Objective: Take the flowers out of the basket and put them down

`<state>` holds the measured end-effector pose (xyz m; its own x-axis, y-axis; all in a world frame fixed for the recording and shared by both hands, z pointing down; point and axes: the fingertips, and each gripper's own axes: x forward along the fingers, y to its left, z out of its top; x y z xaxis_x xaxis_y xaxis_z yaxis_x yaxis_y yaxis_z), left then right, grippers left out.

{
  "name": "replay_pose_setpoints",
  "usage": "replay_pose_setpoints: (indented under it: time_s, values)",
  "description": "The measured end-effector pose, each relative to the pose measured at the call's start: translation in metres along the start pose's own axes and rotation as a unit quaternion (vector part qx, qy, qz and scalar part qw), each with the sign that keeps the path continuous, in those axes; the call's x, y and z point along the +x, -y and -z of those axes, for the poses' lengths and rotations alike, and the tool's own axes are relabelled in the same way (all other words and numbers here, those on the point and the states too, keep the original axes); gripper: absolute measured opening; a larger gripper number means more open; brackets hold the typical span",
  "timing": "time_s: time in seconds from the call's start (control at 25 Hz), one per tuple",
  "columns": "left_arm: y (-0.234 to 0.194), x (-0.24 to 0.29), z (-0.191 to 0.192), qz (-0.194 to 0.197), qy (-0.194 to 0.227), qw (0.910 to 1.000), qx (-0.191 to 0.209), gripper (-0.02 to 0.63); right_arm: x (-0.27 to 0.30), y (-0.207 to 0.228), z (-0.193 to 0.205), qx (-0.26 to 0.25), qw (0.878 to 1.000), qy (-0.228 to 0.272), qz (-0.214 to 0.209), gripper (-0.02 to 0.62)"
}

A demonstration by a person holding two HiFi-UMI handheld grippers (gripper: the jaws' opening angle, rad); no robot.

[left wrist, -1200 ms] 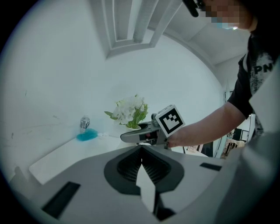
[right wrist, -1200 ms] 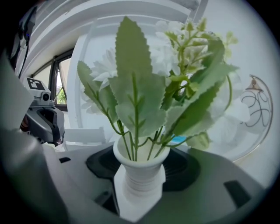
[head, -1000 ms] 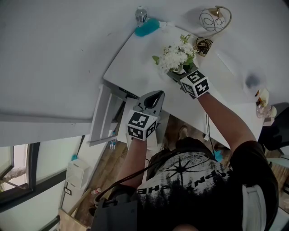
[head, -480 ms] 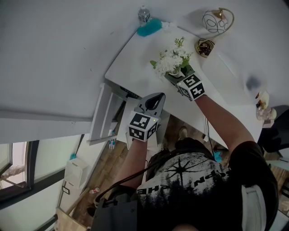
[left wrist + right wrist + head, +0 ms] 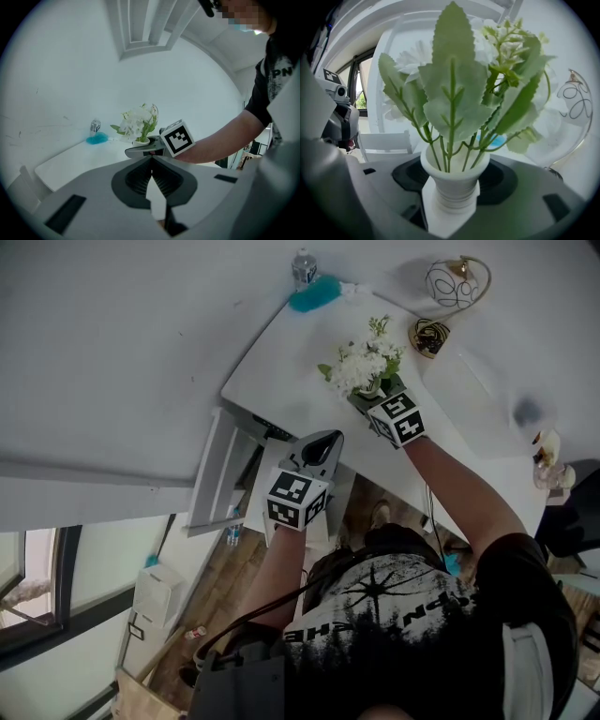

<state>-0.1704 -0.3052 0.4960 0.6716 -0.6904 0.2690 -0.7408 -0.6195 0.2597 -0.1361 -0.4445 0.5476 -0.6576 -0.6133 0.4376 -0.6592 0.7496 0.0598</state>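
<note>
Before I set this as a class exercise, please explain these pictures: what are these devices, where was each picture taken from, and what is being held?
There is no robot here: a person holds a gripper in each hand. The head view comes from a camera on the person's head, looking down. The other two views come from cameras riding on the grippers. The right gripper is shut on a small white pot of white flowers over a white table. The left gripper is shut and empty, short of the table. Also on the table are a wire basket, a bottle and something blue.
</note>
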Motion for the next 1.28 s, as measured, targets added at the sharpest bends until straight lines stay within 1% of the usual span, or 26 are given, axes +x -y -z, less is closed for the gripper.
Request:
replay_pose_setpoints:
  time_s: [0.16,0.48,0.8,1.0,1.12,1.28]
  values:
    - [0.000,-0.002,0.001,0.001,-0.004,1.0000,0.001,0.011,0.000,0.003,0.002,0.015,1.000,-0.004,0.002,0.275]
    - [0.001,-0.005,0.002,0.001,-0.008,1.0000,0.005,0.011,0.000,0.004,0.019,0.021,0.999,-0.033,0.006,0.282]
    - [0.006,-0.005,0.000,0.007,-0.005,0.9999,0.009,0.011,-0.010,0.006,0.026,0.030,0.999,-0.039,0.014,0.282]
    - [0.013,-0.004,-0.006,0.014,-0.001,0.9997,0.019,0.011,-0.031,0.005,0.028,0.035,0.999,-0.036,0.022,0.282]
    - [0.020,-0.004,-0.013,0.020,0.006,0.9995,0.024,0.011,-0.048,0.000,0.031,0.040,0.998,-0.039,0.015,0.282]
    - [0.027,-0.005,-0.022,0.025,0.017,0.9992,0.027,0.011,-0.072,-0.009,0.028,0.019,0.999,-0.032,0.011,0.279]
